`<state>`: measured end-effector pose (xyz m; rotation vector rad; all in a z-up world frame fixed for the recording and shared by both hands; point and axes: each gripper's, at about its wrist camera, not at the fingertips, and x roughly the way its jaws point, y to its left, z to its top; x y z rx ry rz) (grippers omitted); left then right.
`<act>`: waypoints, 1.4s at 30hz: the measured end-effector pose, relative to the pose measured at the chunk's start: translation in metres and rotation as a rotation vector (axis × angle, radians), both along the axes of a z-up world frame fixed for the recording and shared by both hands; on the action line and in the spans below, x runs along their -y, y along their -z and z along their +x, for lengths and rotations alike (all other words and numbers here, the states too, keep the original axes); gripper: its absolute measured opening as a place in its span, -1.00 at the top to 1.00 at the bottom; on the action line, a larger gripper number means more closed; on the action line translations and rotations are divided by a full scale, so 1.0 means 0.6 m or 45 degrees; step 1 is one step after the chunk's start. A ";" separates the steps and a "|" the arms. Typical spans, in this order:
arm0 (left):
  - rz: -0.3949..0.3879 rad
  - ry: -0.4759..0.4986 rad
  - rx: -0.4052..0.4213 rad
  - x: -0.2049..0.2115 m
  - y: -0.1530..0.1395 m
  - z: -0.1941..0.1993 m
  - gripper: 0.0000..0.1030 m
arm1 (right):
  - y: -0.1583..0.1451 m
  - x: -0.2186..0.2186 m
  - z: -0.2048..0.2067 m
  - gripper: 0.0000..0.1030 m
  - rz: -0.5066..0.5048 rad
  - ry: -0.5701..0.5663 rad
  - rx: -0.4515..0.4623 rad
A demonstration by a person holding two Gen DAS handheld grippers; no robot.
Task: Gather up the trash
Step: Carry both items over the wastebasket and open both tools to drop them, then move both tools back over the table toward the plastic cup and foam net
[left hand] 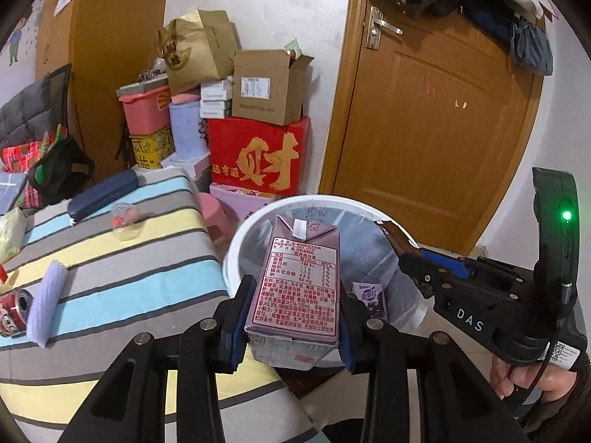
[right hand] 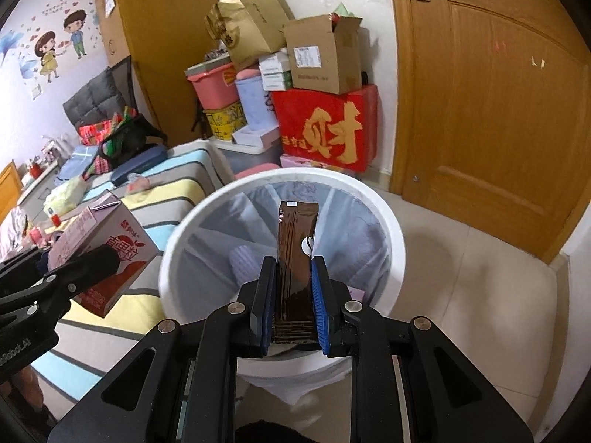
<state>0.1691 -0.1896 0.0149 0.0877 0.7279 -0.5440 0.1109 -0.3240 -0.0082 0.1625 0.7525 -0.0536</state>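
Note:
My left gripper (left hand: 293, 317) is shut on a purple drink carton (left hand: 299, 280) and holds it over the near rim of the white trash bin (left hand: 236, 243). The carton also shows in the right wrist view (right hand: 99, 254). My right gripper (right hand: 293, 295) is shut on a brown snack wrapper (right hand: 295, 243) and holds it above the bin (right hand: 391, 229), which has a clear liner. A small purple carton (left hand: 369, 295) lies inside the bin. A crushed red can (left hand: 14, 312) and a clear plastic cup (left hand: 125, 221) lie on the striped bed.
The striped bed (left hand: 110, 277) is left of the bin. Stacked boxes, with a red box (left hand: 258, 155), stand behind it. A wooden door (left hand: 436, 110) is at the right. A dark case (left hand: 103, 195) and a lilac roll (left hand: 48, 302) lie on the bed.

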 end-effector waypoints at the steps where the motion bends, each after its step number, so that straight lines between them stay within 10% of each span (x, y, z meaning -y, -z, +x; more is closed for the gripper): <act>1: 0.005 -0.001 -0.005 0.004 0.004 0.004 0.24 | 0.002 0.003 0.002 0.62 0.004 0.002 -0.006; 17: 0.032 0.006 -0.047 0.033 0.035 0.048 0.23 | 0.035 0.024 0.037 0.61 -0.040 0.002 -0.110; 22: 0.020 -0.009 -0.038 0.030 0.034 0.049 -0.21 | 0.037 0.022 0.040 0.58 -0.058 0.010 -0.111; 30: 0.012 -0.031 -0.045 0.013 0.030 0.047 -0.21 | 0.036 0.019 0.037 0.10 -0.037 0.018 -0.099; 42: -0.004 -0.109 -0.008 -0.038 0.012 0.023 -0.21 | 0.023 -0.002 0.024 0.09 -0.034 0.012 -0.052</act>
